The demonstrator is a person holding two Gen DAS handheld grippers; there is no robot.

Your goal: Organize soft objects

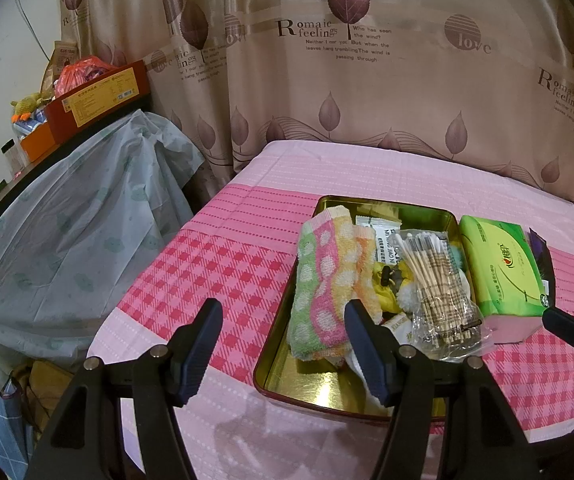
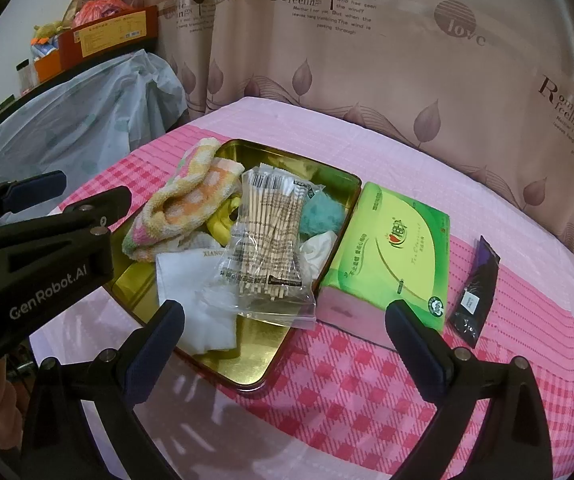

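Both grippers empty, jaws spread: left gripper [image 1: 283, 348] hovers at the gold tin's [image 2: 247, 376] left edge, right gripper [image 2: 285, 334] at its near edge. Rolled towel [image 1: 327, 276] and cotton swab bag [image 2: 269, 248] already inside; green tissue pack [image 2: 391, 252] touching tin's right wall, likely next. Pink checked cloth [image 2: 347, 392] beneath, leaf curtain [image 1: 367, 100] behind

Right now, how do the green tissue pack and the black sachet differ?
The green tissue pack is thick, blocky and bright green; the black sachet is flat, slim and dark with purple. The pack lies right beside the tin; the sachet lies farther out. Both rest on the pink cloth, outside the tin.
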